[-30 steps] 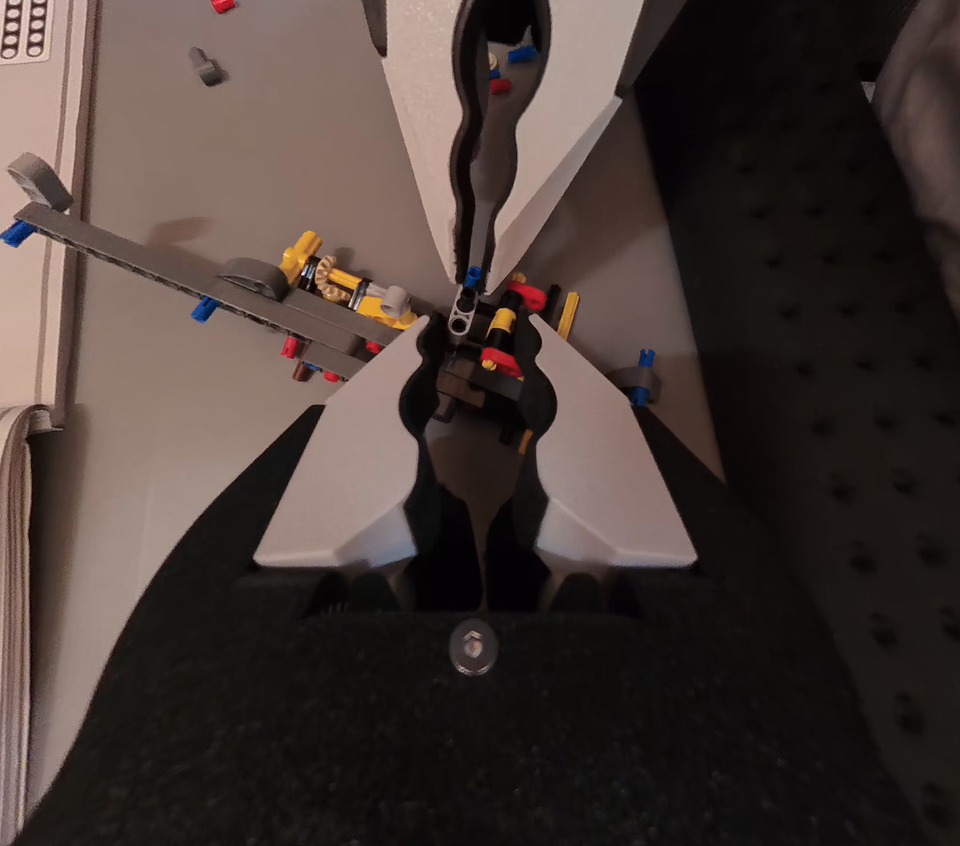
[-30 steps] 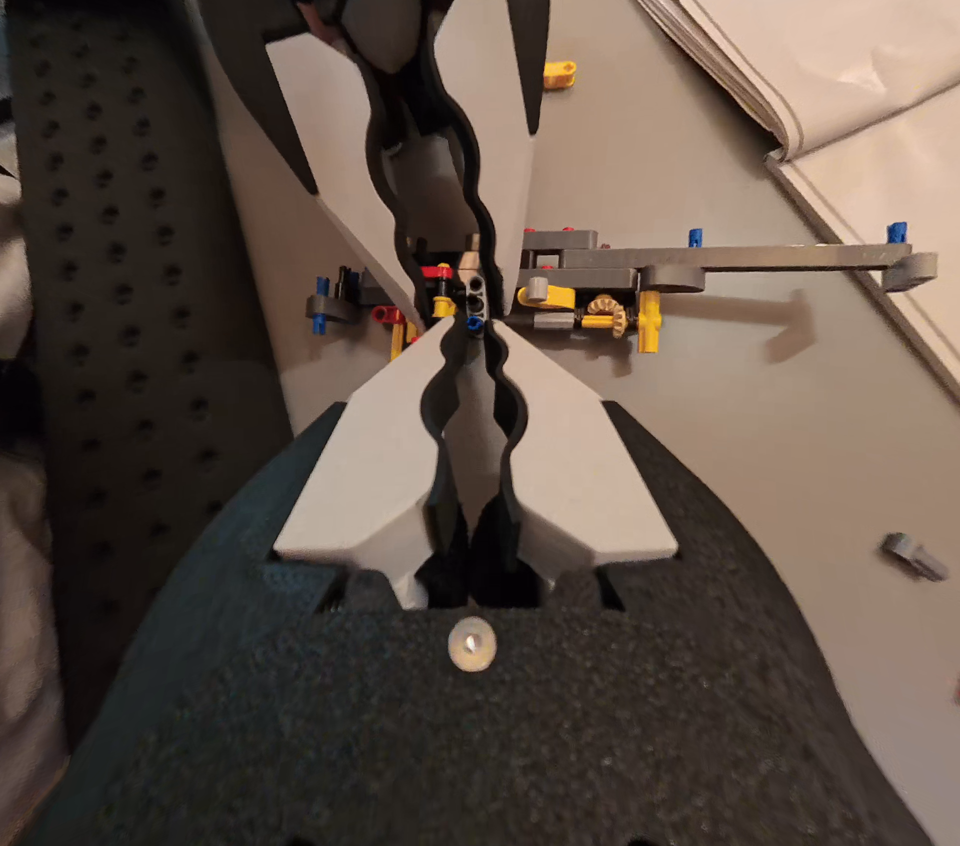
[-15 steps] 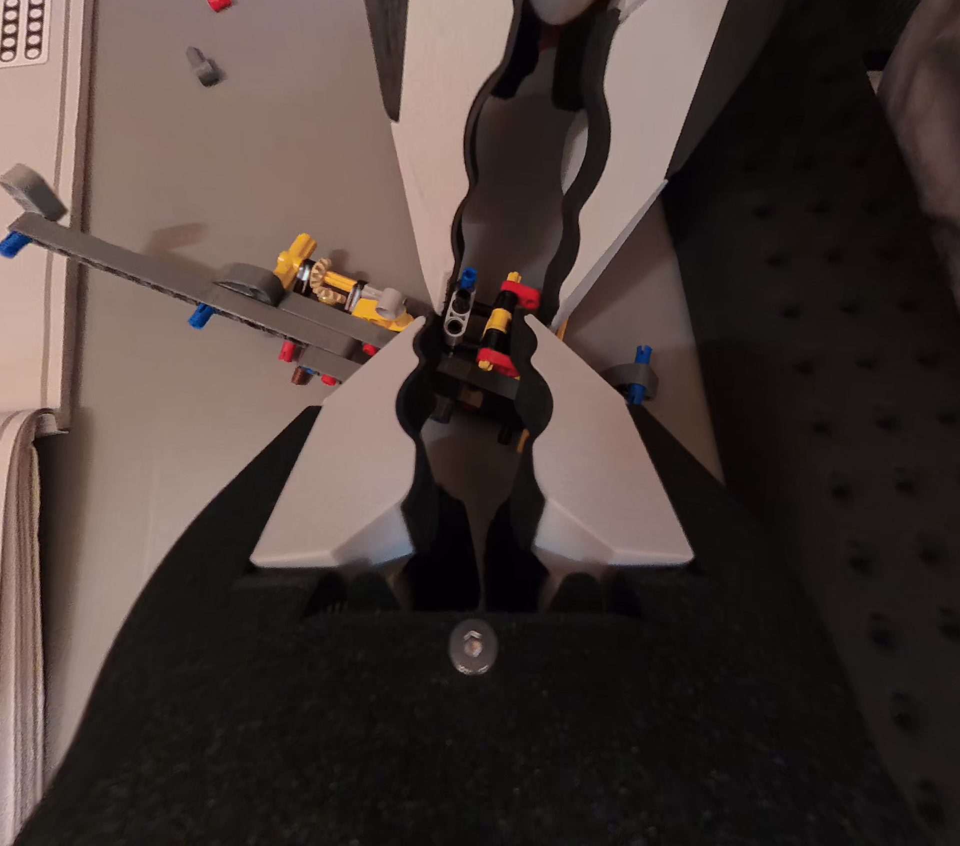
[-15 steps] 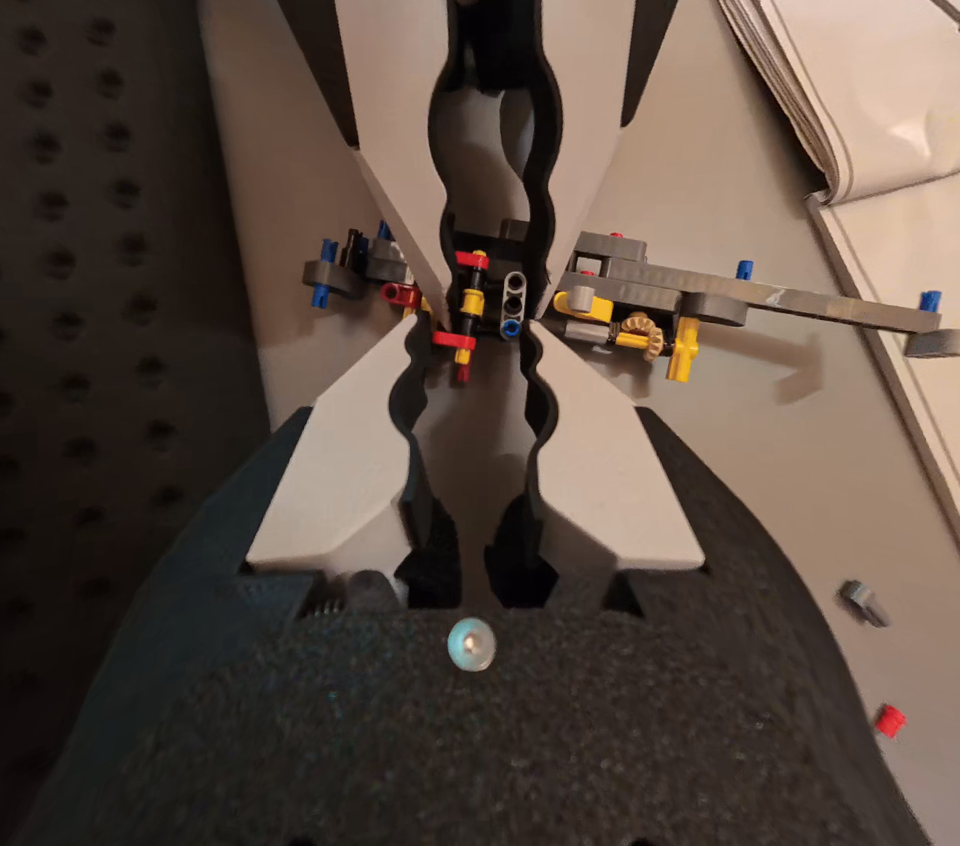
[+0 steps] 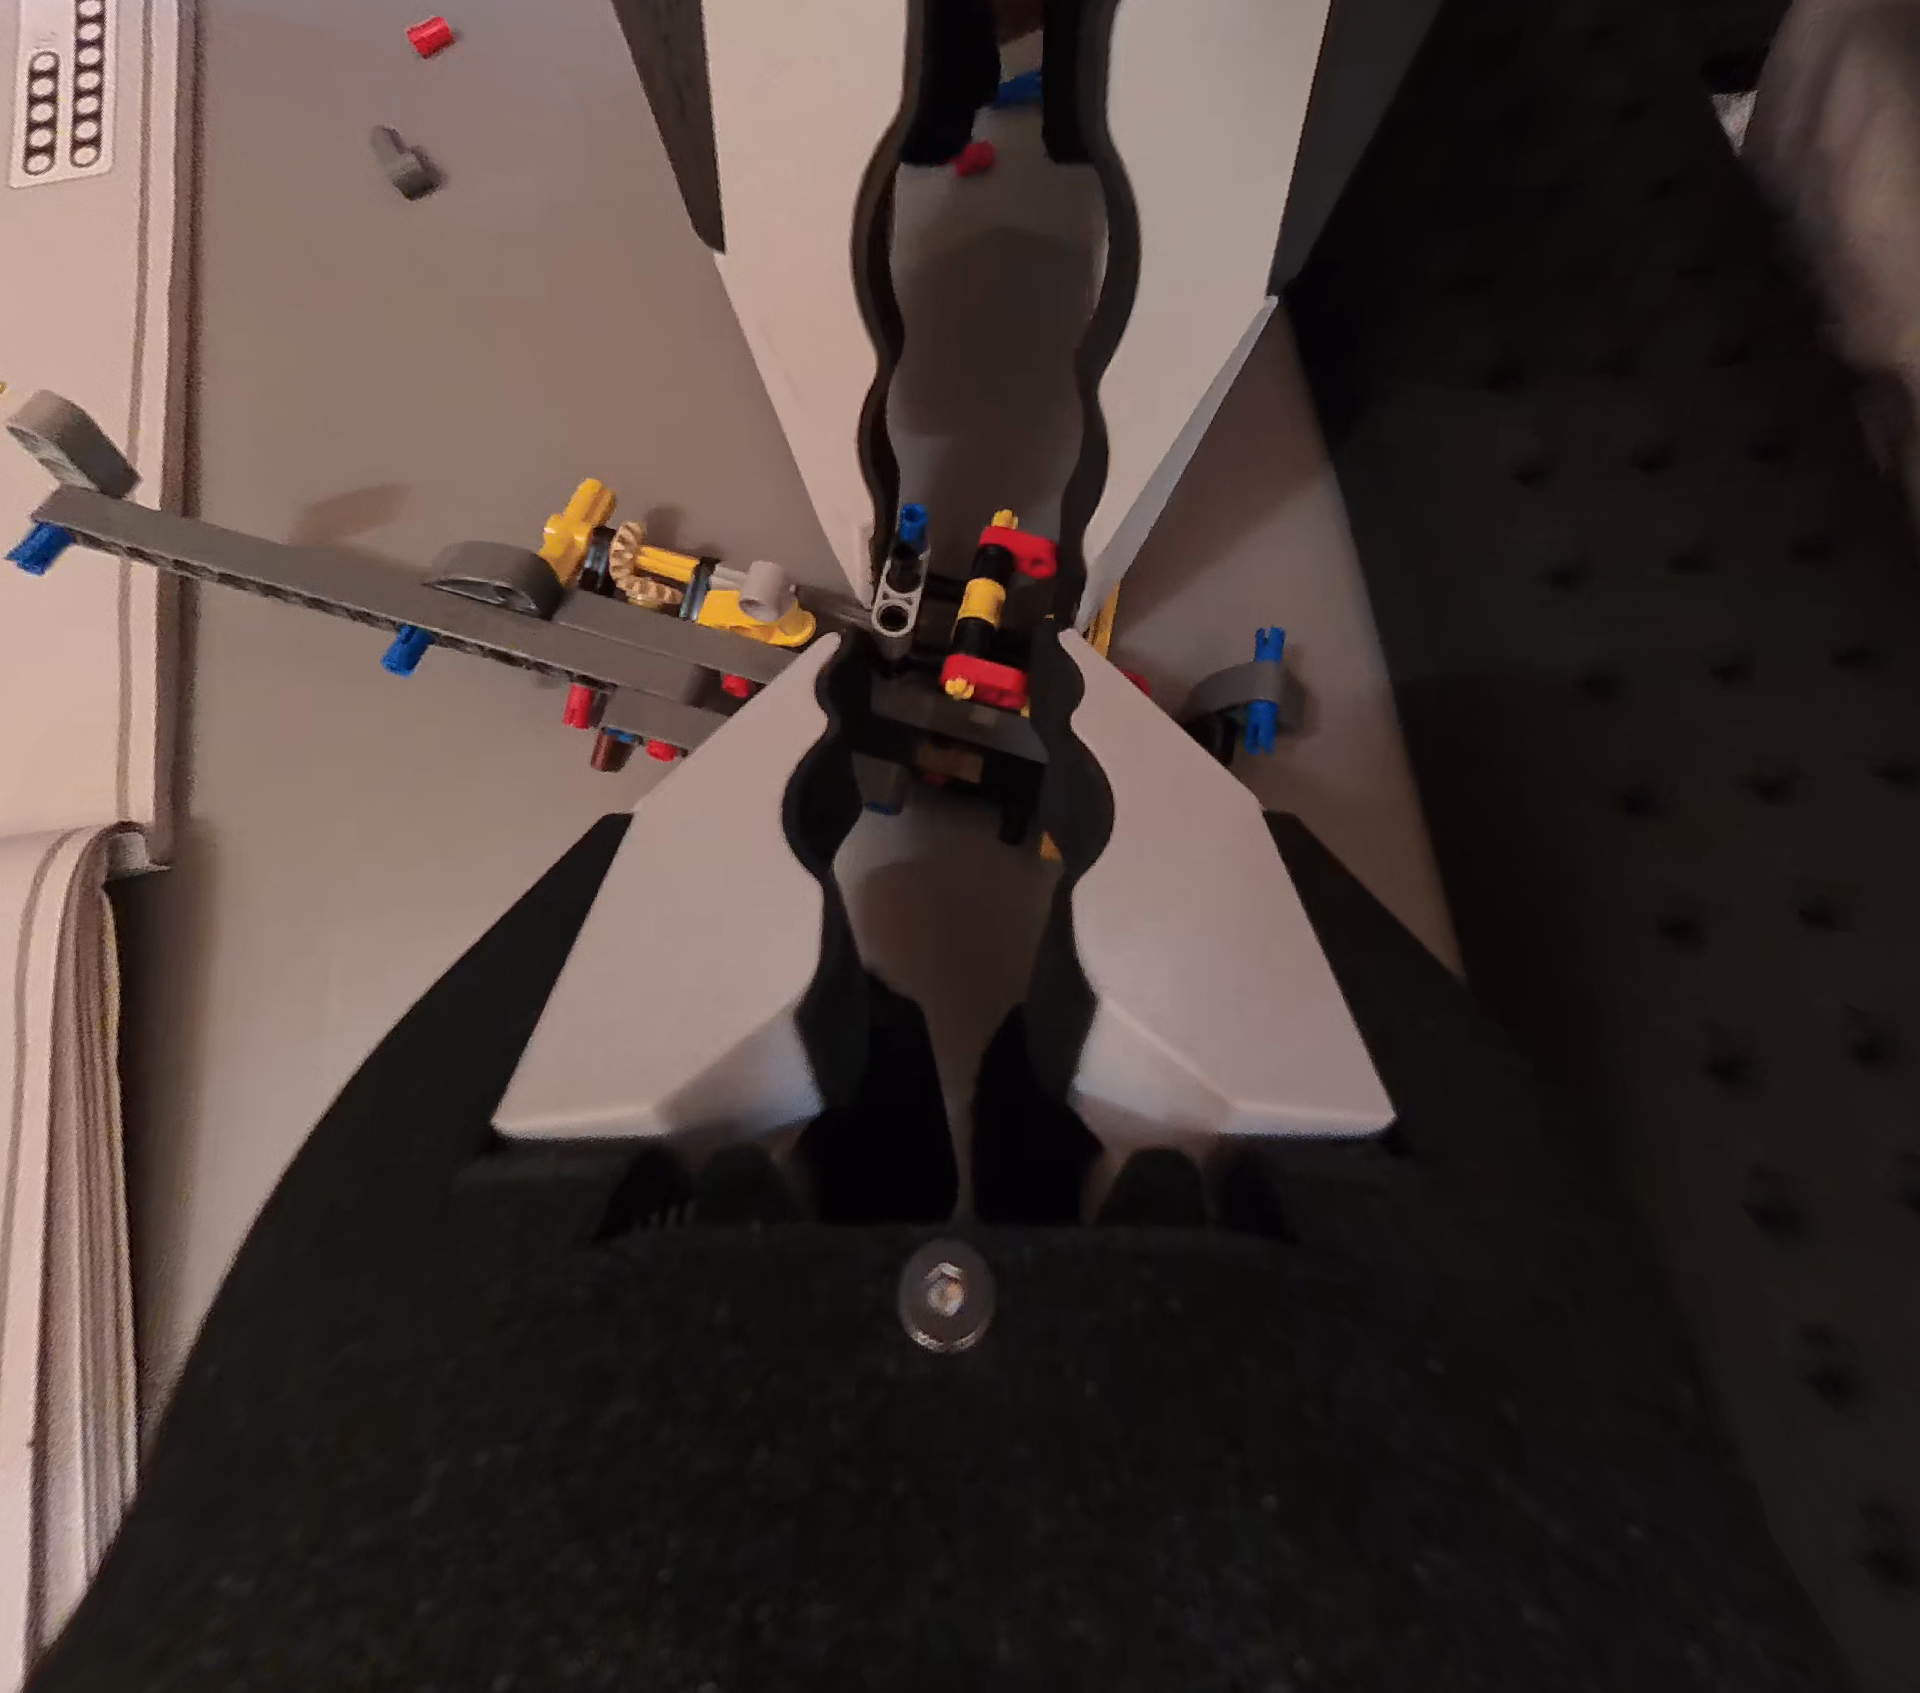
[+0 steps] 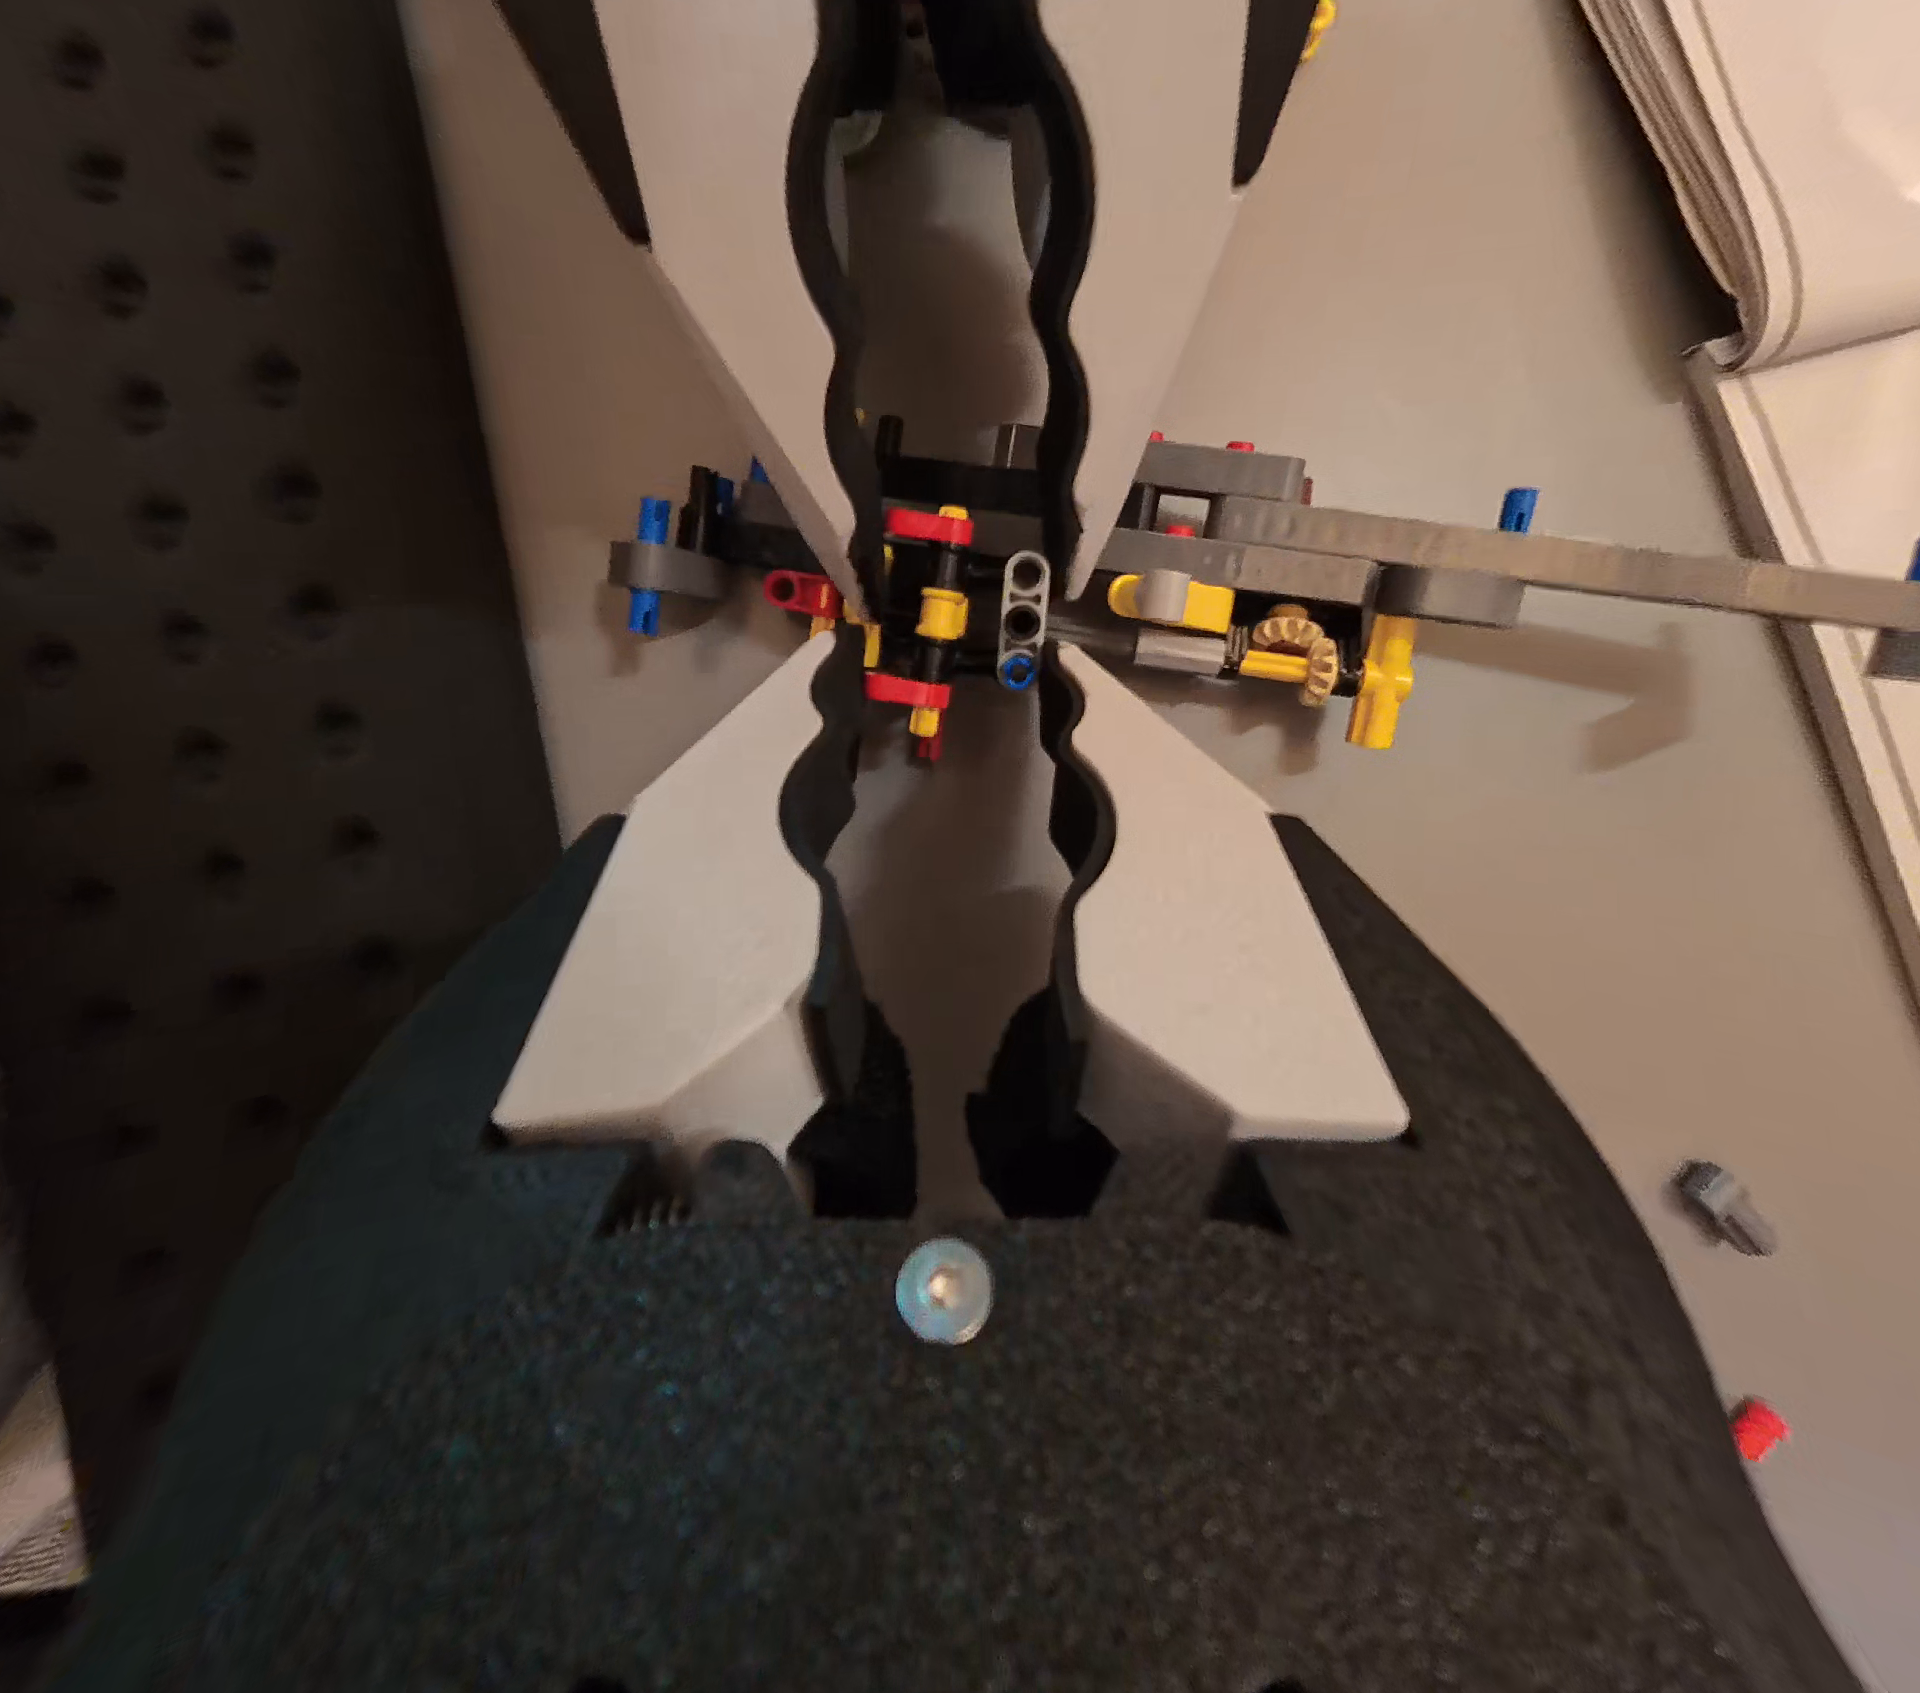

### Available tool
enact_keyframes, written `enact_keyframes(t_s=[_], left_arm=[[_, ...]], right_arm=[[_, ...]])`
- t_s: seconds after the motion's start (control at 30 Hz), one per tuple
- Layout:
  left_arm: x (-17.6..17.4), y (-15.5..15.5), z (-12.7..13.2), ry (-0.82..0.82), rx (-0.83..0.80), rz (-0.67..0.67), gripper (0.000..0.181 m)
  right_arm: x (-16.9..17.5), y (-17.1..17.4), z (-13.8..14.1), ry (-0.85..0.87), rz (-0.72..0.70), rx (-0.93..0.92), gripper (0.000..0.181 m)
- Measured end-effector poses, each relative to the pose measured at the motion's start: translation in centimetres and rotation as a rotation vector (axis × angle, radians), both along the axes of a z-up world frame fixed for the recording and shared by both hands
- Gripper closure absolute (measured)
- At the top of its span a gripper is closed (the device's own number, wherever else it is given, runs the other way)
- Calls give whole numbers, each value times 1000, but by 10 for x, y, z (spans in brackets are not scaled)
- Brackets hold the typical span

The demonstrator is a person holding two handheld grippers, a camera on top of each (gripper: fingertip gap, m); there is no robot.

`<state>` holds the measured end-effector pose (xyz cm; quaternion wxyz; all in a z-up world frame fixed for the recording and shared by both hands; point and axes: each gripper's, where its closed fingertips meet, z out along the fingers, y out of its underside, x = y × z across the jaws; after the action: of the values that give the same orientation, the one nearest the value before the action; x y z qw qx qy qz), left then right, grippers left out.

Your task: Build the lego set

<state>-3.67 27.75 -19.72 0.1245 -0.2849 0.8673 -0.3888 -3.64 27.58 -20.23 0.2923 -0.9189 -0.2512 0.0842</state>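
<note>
Lego assembly [image 5: 966, 656] on the grey worktop [image 5: 447, 313], near its edge. A black core carries a light grey two-hole connector [image 6: 1025, 596] with a blue pin below it, and a black axle with yellow bush and red end pieces [image 6: 928, 604]. A long dark grey beam [image 6: 1455, 563] runs from the core toward the instruction booklet [image 6: 1787, 33], with a tan gear and yellow parts along its near side in the right wrist view.

Left gripper [image 5: 948, 667]: jaws closed onto the black core from opposite sides, holding the model on the worktop. Right gripper [image 6: 948, 667]: jaws spread, tips bracketing the connector and the axle group; no pad is seen to touch a part.

The two grippers meet tip to tip over the core. The connector appears seated, so the step in hand is judged to be its release or a check of its fit.

To do this well, the left gripper's hold should stay firm and level so the long beam does not swing. The right gripper should move straight along its own axis, clear of the red end pieces, which protrude and would catch a passing tip.

Loose parts: a grey pin [image 6: 1725, 1207] and a red bush [image 6: 1756, 1427] lie well apart from the model.
</note>
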Motion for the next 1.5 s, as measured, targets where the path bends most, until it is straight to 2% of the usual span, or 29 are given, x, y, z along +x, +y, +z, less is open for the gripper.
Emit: enact_keyframes(t_s=[0.13,0.47,0.63,0.97,1.23,1.5], left_arm=[[5,0,-1,-19,-8,26,153],[6,1,-2,-53,36,33,156],[3,-1,-2,-9,-8,17,155],[1,-3,-4,-32,19,-10,161],[4,-1,0,-55,20,44,161],[2,6,-1,-44,10,42,162]], right_arm=[[4,0,-1,32,-64,-64,149],[6,1,-1,-105,-51,-29,152],[1,0,-3,89,-95,-76,152],[-3,-4,-4,100,-45,-116,157],[2,1,0,29,-81,-40,155],[0,7,4,82,-129,3,159]])
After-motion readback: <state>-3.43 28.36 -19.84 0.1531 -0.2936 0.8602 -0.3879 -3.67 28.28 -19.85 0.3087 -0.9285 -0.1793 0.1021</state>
